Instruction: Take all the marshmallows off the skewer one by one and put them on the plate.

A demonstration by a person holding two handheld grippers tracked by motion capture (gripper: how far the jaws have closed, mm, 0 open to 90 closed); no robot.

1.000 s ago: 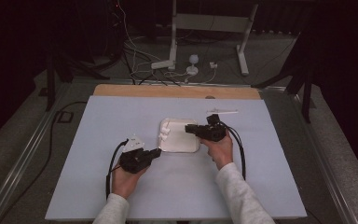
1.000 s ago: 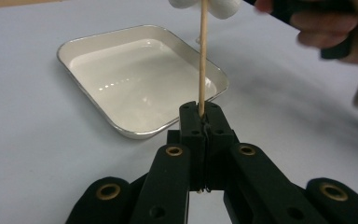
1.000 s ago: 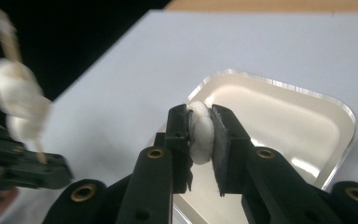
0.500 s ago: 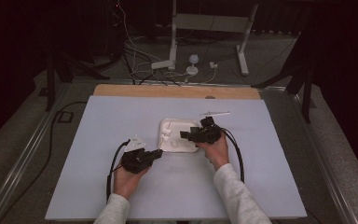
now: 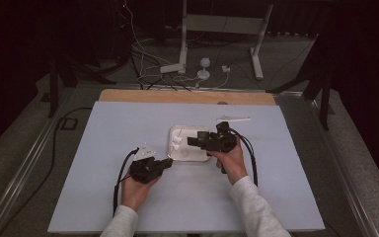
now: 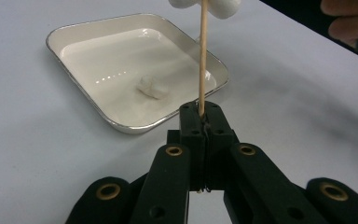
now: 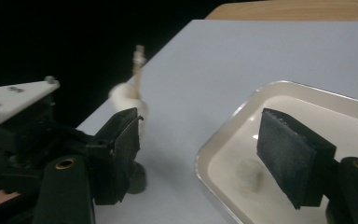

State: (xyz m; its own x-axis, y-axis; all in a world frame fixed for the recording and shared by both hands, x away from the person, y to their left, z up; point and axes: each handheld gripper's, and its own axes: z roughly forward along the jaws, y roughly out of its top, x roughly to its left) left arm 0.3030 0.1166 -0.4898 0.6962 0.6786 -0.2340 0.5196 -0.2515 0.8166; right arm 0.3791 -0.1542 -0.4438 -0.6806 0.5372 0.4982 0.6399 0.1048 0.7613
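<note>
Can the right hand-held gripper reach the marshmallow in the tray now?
Probably yes: the right hand-held gripper is open above the tray, and nothing covers the marshmallow.

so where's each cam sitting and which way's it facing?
High view: fixed above the person's side, looking forward and down on the table; both forearms, left claw, right claw.
Left gripper view: rides the left claw, looking along shut jaws clamping a wooden skewer toward the white tray.
Right gripper view: rides the right claw, open jaws over the tray; the other claw is at left.
Shared: tray, skewer.
</note>
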